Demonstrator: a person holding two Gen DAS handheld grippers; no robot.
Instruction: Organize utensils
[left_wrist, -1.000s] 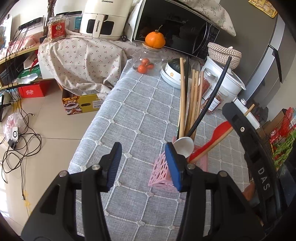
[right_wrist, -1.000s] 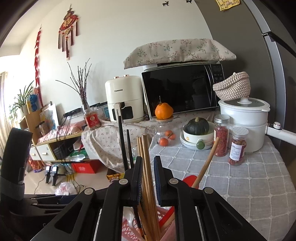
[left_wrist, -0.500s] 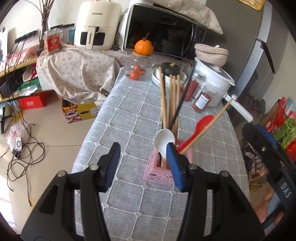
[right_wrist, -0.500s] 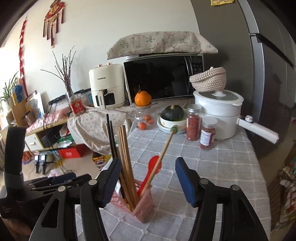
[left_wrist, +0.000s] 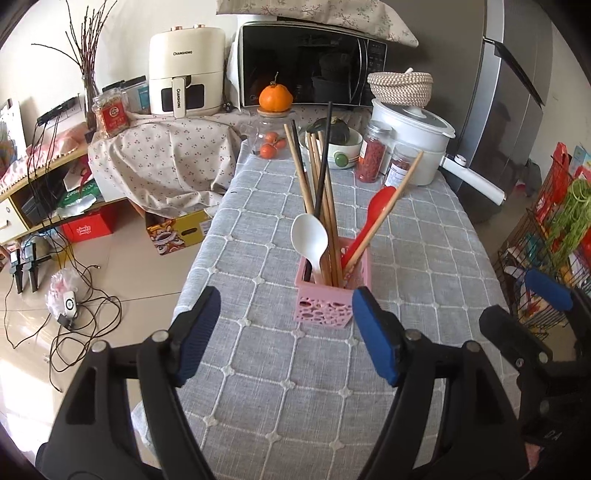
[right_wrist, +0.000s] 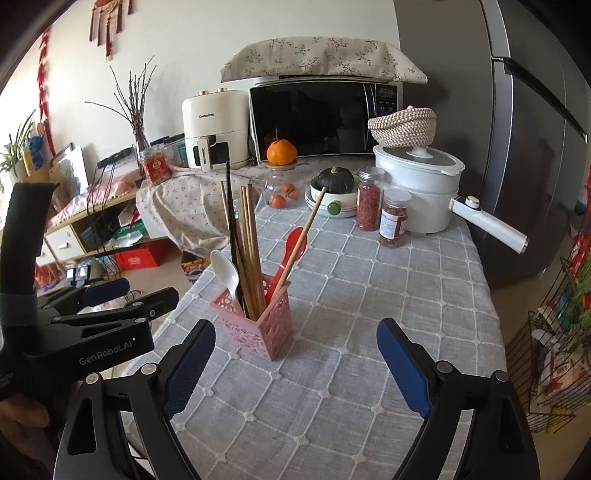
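Pink perforated plastic utensil basket (left_wrist: 328, 295) stands upright on the grey checked tabletop (left_wrist: 424, 240), at about twelve o'clock from my left tool (left_wrist: 286, 334) and near eleven o'clock from my right tool (right_wrist: 295, 363). Inside it I see a bundle of long wooden chopsticks (left_wrist: 317, 206) with one black chopstick (left_wrist: 323, 166) among them, a white plastic spoon (left_wrist: 309, 238) leaning toward nine o'clock, a red plastic spoon (left_wrist: 373, 210) and a thin wooden stick (left_wrist: 388, 210) slanting toward two o'clock.

Both of my tools are released, jaws spread wide, grasping nothing, and both hover above the cloth just short of the basket, not touching it. I see no loose utensil lying on the cloth around the basket, so I judge the gathering step to be finished or very nearly so.

If anything is left, it is tidying: the slanted stick and red spoon splay away from the upright bundle. My next move would call for a light pinch high on one handle, while I steady the basket, since it looks light and could tip.
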